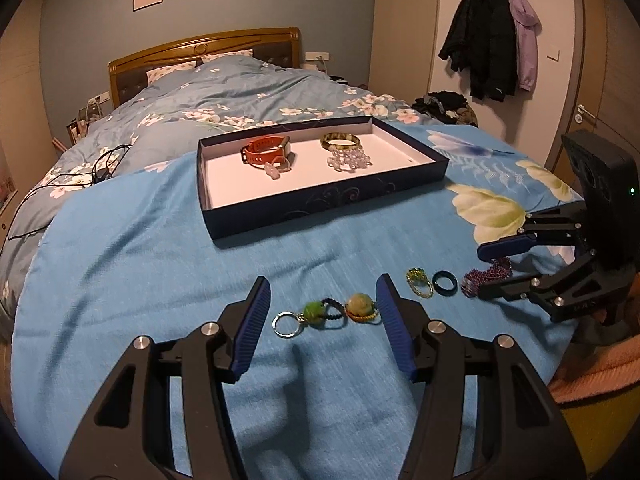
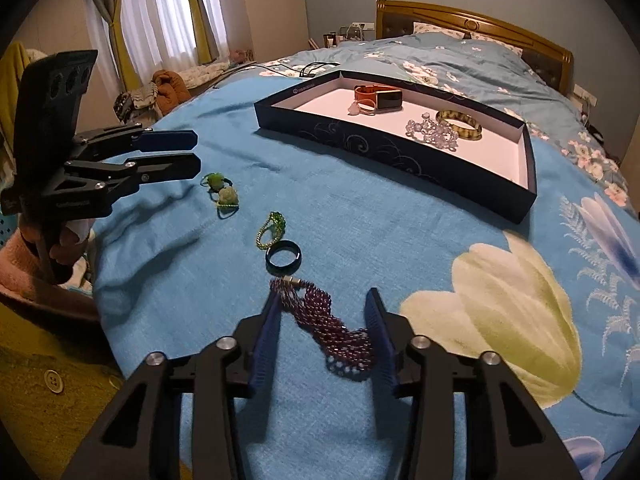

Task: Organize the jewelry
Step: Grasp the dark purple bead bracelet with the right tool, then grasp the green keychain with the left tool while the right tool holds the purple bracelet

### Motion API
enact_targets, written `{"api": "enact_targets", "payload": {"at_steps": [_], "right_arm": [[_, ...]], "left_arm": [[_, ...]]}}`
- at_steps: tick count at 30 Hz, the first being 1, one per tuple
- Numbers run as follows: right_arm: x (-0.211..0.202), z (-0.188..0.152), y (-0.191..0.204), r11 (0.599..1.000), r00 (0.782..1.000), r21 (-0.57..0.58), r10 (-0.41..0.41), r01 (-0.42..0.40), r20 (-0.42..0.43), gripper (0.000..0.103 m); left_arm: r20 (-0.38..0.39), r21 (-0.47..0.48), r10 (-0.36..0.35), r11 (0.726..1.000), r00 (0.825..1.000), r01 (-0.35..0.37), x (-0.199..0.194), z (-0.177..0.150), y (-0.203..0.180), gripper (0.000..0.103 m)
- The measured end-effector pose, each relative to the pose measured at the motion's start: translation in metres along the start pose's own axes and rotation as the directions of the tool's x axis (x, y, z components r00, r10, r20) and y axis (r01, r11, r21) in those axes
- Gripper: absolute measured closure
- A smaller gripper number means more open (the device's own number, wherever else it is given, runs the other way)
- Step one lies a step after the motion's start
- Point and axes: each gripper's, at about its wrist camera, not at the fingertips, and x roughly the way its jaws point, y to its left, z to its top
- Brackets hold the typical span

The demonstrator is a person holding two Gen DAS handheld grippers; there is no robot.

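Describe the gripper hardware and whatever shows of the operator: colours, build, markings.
Both units match: the left gripper and right gripper have black skeletal linkages with triangular cutouts, silver pivot pins and ribbed blue finger pads. Each carries a black camera block with a green LED. Small white lettering on the left unit is illegible. The operator wears a pink fuzzy sleeve. No cables visible.

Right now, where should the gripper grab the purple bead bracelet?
Grab the purple bead bracelet across its wide woven middle, coming straight down from above. It lies flat and floppy on the blue blanket, already between the right gripper's open jaws, so they only need to close.
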Motion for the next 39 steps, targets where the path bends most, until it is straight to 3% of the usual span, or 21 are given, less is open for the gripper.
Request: {"api": "enact_targets", "payload": {"at_steps": [5, 11, 19, 31, 39], "right_arm": [[0.0, 0.0, -0.001, 1.0, 1.0, 0.008, 0.002, -0.002, 0.004, 0.09], [-0.005, 0.0, -0.001, 1.0, 1.0, 0.023, 0.02, -0.021, 0.02, 0.102], [-0.012, 0.001, -0.009, 0.996, 0.998, 0.076, 0.036, -0.04, 0.052, 0.102], [-0.015, 0.006, -0.014, 0.99, 0.994, 0.122, 0.055, -0.067, 0.096, 0.102], [-0.013, 0.01, -0.014, 0.987, 0.992, 0.136, 0.067, -0.081, 0.106, 0.102]], "left_arm": [[-0.012, 0.008, -0.005, 1.0, 1.0, 0.005, 0.004, -0.002, -0.002, 0.049], [-0.023, 0.011, -0.009, 1.0, 1.0, 0.01, 0.008, -0.004, -0.002, 0.049], [-0.036, 0.02, 0.002, 1.0, 0.999, -0.001, 0.01, -0.008, 0.0, 0.05], [-0.057, 0.045, 0.024, 0.999, 0.998, -0.022, 0.012, -0.01, 0.003, 0.061], [-0.078, 0.121, 0.04, 0.992, 0.996, -0.03, 0.018, -0.011, 0.001, 0.066]]}}
